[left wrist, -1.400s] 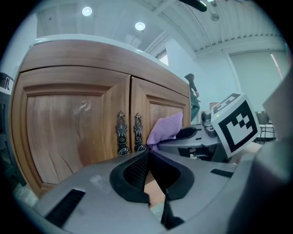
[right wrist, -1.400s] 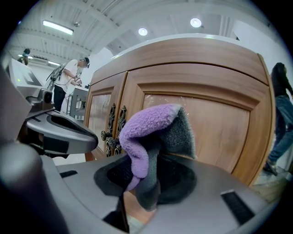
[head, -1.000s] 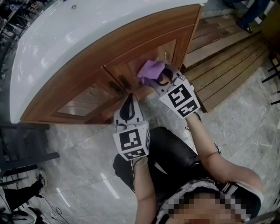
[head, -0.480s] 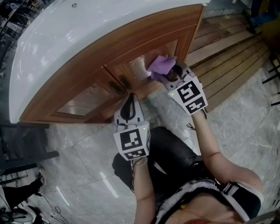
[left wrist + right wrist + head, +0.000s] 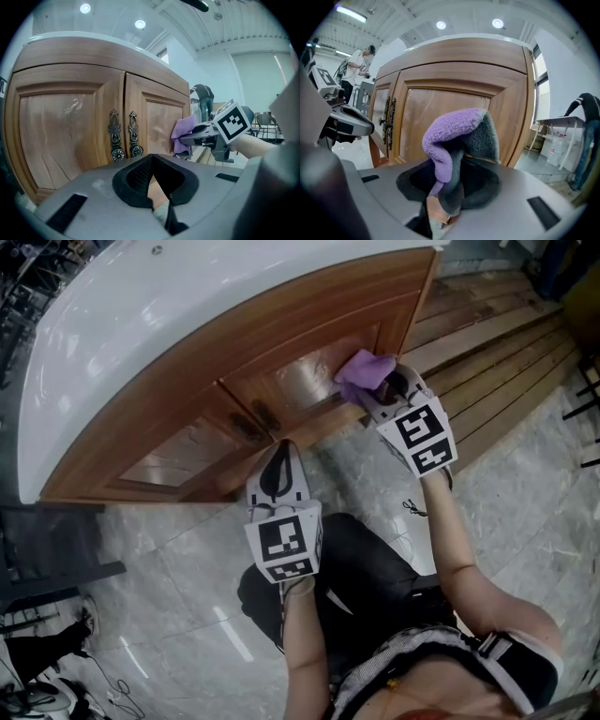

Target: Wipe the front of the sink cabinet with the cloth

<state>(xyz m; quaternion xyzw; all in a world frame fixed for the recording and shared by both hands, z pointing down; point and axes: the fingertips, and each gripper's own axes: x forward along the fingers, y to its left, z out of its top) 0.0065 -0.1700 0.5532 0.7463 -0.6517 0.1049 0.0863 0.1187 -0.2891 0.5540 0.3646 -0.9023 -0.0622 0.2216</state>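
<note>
The sink cabinet [image 5: 187, 395] has two curved wooden doors with ornate metal handles [image 5: 258, 418] where they meet. My right gripper [image 5: 377, 390] is shut on a folded purple cloth [image 5: 364, 368] and presses it against the right door, near that door's right edge. In the right gripper view the cloth [image 5: 454, 136] bulges out of the jaws in front of the door panel [image 5: 440, 108]. My left gripper [image 5: 275, 470] is shut and holds nothing, low in front of the handles [image 5: 123, 136]. The left gripper view shows the cloth [image 5: 183, 133] touching the door.
A white countertop [image 5: 141, 306] overhangs the cabinet. Wooden decking planks [image 5: 487, 343] lie to the right, and grey marble floor [image 5: 187, 568] is underfoot. Dark furniture [image 5: 47, 540] stands at the left. People stand far off in the background [image 5: 202, 98].
My right gripper has slid the cloth rightward across the right door, from near the handles to the door's right side. The left gripper has stayed put.
</note>
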